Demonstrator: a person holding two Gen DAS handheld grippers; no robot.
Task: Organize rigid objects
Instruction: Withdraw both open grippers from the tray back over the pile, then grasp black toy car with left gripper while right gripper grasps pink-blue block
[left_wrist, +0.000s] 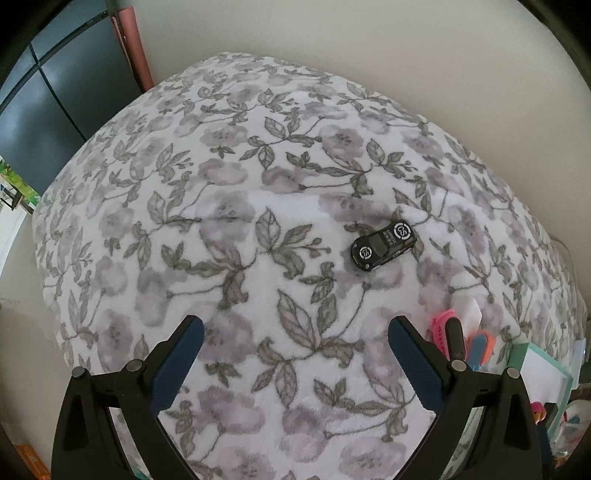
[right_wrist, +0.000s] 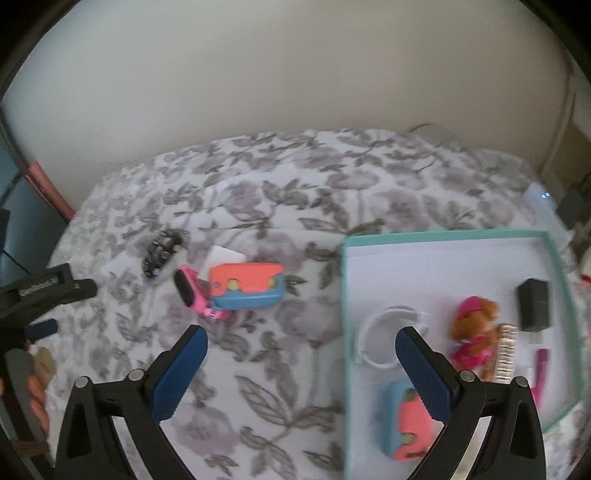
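Note:
A small black toy car (left_wrist: 384, 245) lies on the flowered blanket (left_wrist: 240, 206), ahead and right of my open left gripper (left_wrist: 295, 334), which holds nothing. In the right wrist view the same car (right_wrist: 162, 251) sits far left. A pink watch (right_wrist: 192, 293) leans against an orange-and-blue toy (right_wrist: 247, 290), ahead of my open, empty right gripper (right_wrist: 301, 345). The teal-rimmed box (right_wrist: 443, 236) at right holds a second orange-and-blue toy (right_wrist: 400, 424), a white band (right_wrist: 380, 332), a plush figure (right_wrist: 476, 332), a black adapter (right_wrist: 533, 304), a comb and a pink stick. The left gripper (right_wrist: 44, 291) shows at the left edge.
The blanket-covered bed meets a pale wall (left_wrist: 369, 44) behind. A dark cabinet (left_wrist: 55, 92) stands at far left. White paper (right_wrist: 225, 254) lies behind the watch. A white device with a light (right_wrist: 541, 199) sits at the bed's right edge. A hand (right_wrist: 35, 398) shows at lower left.

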